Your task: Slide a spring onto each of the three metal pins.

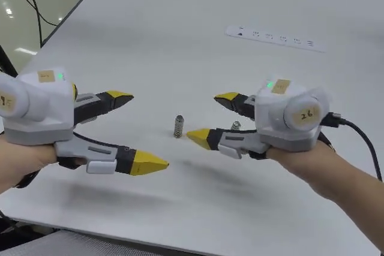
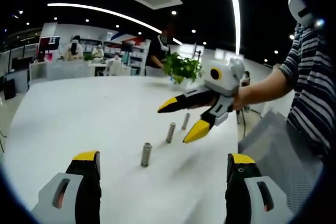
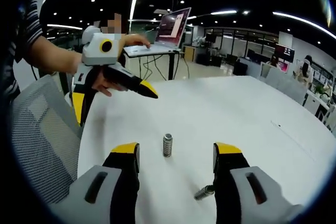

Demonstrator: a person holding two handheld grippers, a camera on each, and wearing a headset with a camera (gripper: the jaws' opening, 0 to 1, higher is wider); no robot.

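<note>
- Three springs stand upright in a row on the white table (image 2: pixel 79 114) in the left gripper view: a near spring (image 2: pixel 146 153), a middle spring (image 2: pixel 170 132) and a far spring (image 2: pixel 185 120). Whether a pin sits inside any of them I cannot tell.
- In the head view the near spring stands in the open between the two grippers. Another spring is half hidden behind the lower jaw of the right gripper (image 1: pixel 211 116).
- The right gripper view has one spring upright ahead, in line with the gap between its jaws. A second one appears to lean low down, just beside the right-hand jaw.
- The left gripper (image 1: pixel 135 129) has its jaws spread wide and holds nothing. It hangs above the table, apart from the springs.
- The right gripper also has its jaws spread wide and is empty. In the left gripper view its yellow tips hang near the middle and far springs.
- A power strip (image 1: pixel 276 38) lies well away on the far side of the table, and a cable (image 1: pixel 36 7) runs past the table's upper left edge.
- The right gripper view also takes in a laptop (image 3: pixel 170 27) on another desk and a mesh chair (image 3: pixel 37 145). The left gripper view shows a plant (image 2: pixel 181 66) beyond the table.
</note>
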